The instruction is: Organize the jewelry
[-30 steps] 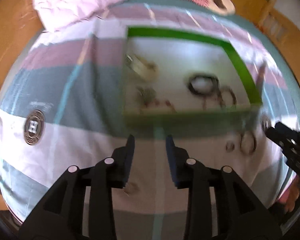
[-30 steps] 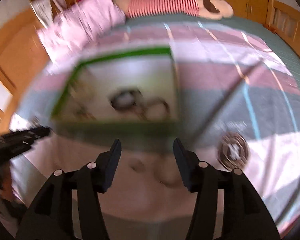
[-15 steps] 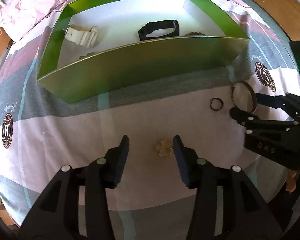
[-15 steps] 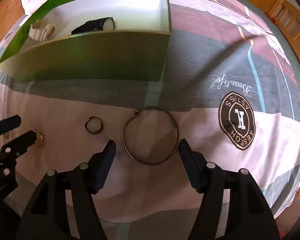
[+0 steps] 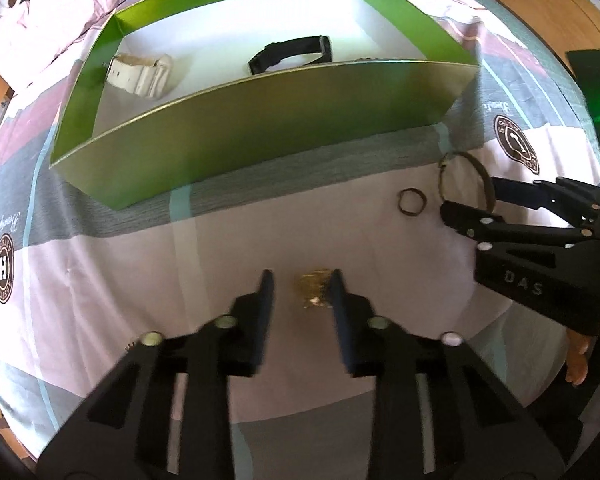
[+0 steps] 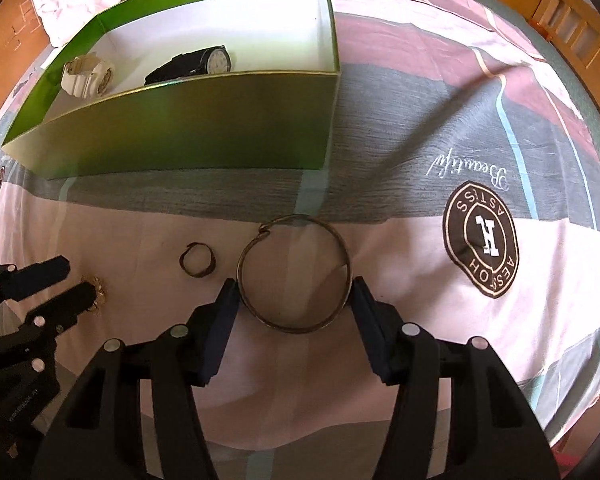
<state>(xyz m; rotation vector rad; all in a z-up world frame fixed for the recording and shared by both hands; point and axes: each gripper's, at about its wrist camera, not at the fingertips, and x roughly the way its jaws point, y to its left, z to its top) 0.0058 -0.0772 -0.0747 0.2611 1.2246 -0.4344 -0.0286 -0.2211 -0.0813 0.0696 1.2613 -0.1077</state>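
Bedspread (image 6: 440,92): striped pink, grey and white fabric with round brown logo patches; it carries every item.

Green box (image 5: 260,120): open-topped, white floor, set beyond both grippers. Its near wall hides the front strip of the floor. A white watch (image 5: 140,74) lies at the left of the floor and a black watch (image 6: 194,64) near the middle; a further small item at the right edge of the wall is too cut off to identify.

Right gripper (image 6: 294,294): pointed steeply down at the bedspread. Its fingers (image 6: 224,308) stand moderately apart on either side of the bangle (image 6: 296,324) and have just been closing. The pads sit at the bangle's outer rim, left and right; whether they press it or only touch it cannot be told.

Left gripper (image 5: 300,290): also pointed steeply down. Its jaws are narrow and have just been closing, with the gold brooch (image 5: 314,290) between them. The right finger lies against the brooch; a gap remains at the left finger, so no clamp is made. The fingers are motion-blurred.

Small ring (image 6: 197,265): lies free on the white stripe between bangle and brooch, apart from both.

A person's hand (image 5: 578,354) is partly visible at the right edge of the left wrist view.
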